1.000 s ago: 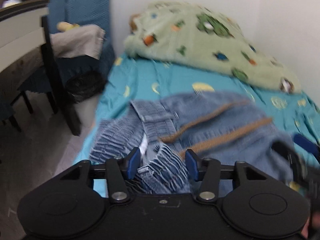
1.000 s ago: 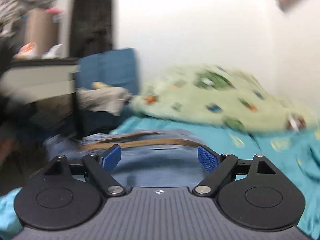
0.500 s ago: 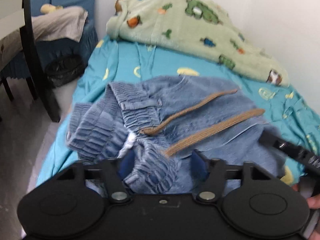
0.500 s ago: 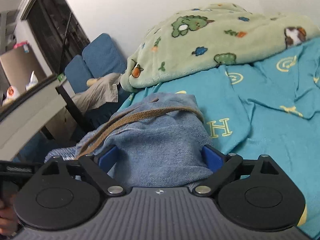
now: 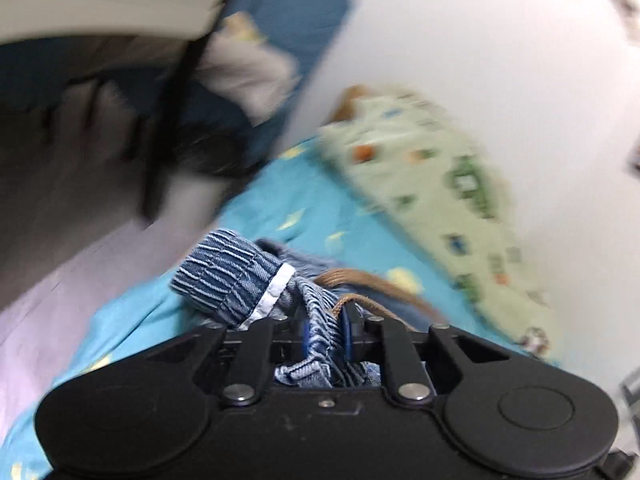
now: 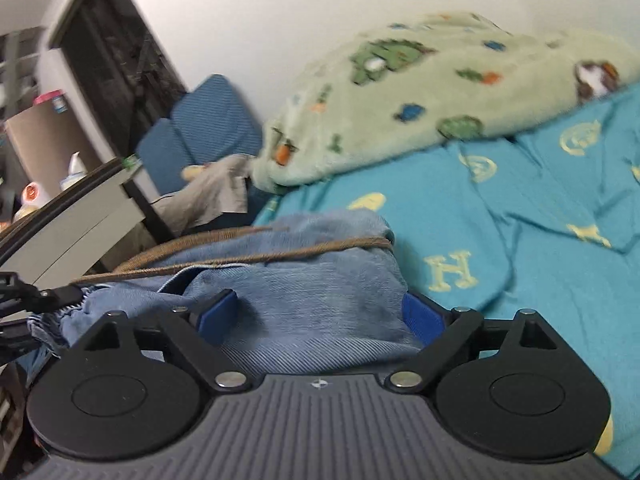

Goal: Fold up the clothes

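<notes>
Right gripper (image 6: 320, 314) sat wide open over the blue denim garment (image 6: 320, 280) – brown drawstring (image 6: 240, 258) across it, teal bedsheet (image 6: 540, 272) underneath, green blanket (image 6: 440, 92) behind.

Bed (image 6: 540, 280) with turquoise sheet, yellow prints, pushed against plain white wall (image 6: 280, 12); green cartoon-print blanket (image 6: 440, 92) heaped at its far end. Blue chair (image 6: 208, 120) beside the bed with grey cloth (image 6: 216, 192) draped on it, white-topped desk (image 6: 80, 208) at left. Pale floor (image 5: 48, 304), blurred.
</notes>
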